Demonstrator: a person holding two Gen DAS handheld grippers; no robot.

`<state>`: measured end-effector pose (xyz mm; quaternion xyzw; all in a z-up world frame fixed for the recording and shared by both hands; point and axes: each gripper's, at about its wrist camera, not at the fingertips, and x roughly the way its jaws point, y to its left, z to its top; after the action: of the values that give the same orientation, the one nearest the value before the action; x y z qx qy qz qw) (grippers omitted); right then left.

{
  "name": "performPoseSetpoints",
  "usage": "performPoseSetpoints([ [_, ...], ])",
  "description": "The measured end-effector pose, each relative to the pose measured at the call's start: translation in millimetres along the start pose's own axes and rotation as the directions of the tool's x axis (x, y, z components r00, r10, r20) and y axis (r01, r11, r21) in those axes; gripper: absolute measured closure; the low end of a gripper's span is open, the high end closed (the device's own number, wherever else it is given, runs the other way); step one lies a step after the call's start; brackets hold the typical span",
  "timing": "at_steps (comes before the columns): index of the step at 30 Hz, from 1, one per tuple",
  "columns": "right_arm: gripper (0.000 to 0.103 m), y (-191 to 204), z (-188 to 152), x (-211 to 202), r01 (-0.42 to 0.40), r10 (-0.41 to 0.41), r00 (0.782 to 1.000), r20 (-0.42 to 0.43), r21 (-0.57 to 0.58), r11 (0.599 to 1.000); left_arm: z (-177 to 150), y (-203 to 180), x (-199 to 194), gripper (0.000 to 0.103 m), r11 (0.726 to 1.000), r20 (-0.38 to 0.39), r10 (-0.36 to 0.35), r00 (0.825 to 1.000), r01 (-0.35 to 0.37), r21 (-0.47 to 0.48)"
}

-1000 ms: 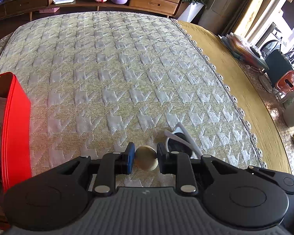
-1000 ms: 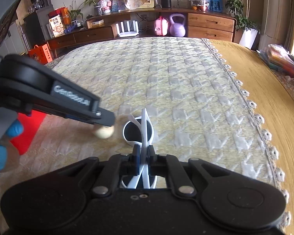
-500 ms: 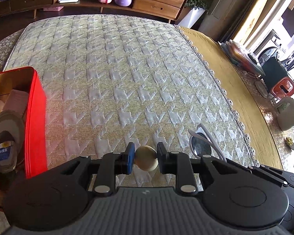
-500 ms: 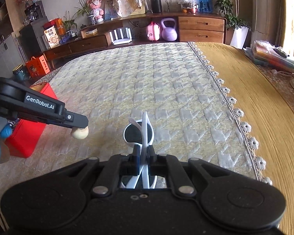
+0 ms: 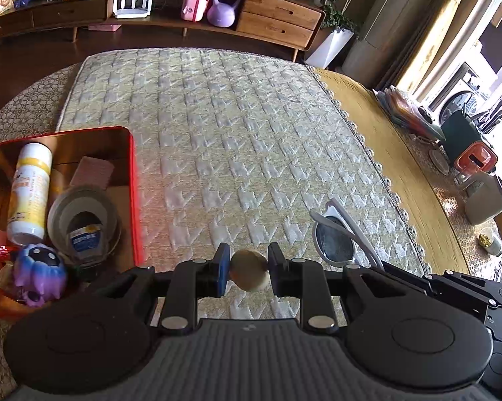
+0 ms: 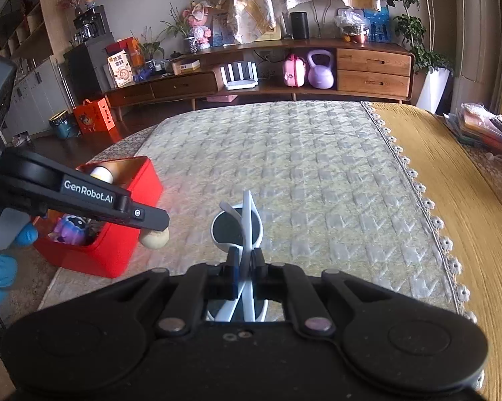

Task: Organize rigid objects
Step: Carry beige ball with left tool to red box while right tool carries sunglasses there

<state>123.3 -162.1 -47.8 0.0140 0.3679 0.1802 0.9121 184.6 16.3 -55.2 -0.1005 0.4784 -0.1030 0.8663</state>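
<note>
Nearest in the left wrist view, the left tongs point(image 5: 248, 269) are clenched on a small tan disc point(image 5: 248, 270), pinched across its flat faces and held above the quilted cloth point(image 5: 234, 153) that covers the bench. The right tongs point(image 6: 243, 272) are likewise clenched, grasping white sunglasses point(image 6: 237, 230) by the folded arms, so the dark lens points forward, away from the hand, and the long axis of the frame runs roughly along the fingers.

Just beyond and to the left sits the red box point(image 5: 135, 200), near the left edge of the bench, open at the top. Inside lie a white and yellow bottle point(image 5: 30, 190), a roll of tape point(image 5: 84, 224), a pink pad point(image 5: 92, 172) and a purple toy point(image 5: 40, 272).

The coming move turns on this: the box lies to the left of both tongs, and the left hand is much the nearer, its disc only just beside the box's right wall. The sunglasses are further right, so I judge the disc goes in first.

Farther off the cloth is bare to the far edge.
</note>
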Motion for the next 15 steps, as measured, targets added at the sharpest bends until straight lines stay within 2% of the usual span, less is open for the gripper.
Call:
performPoseSetpoints([
  [15,0.097,79.6,31.0,6.5,-0.066,0.068,0.998,0.017,-0.102,0.993,2.0,80.0,-63.3,0.079,0.997,0.069,0.074,0.995,-0.072,-0.031],
])
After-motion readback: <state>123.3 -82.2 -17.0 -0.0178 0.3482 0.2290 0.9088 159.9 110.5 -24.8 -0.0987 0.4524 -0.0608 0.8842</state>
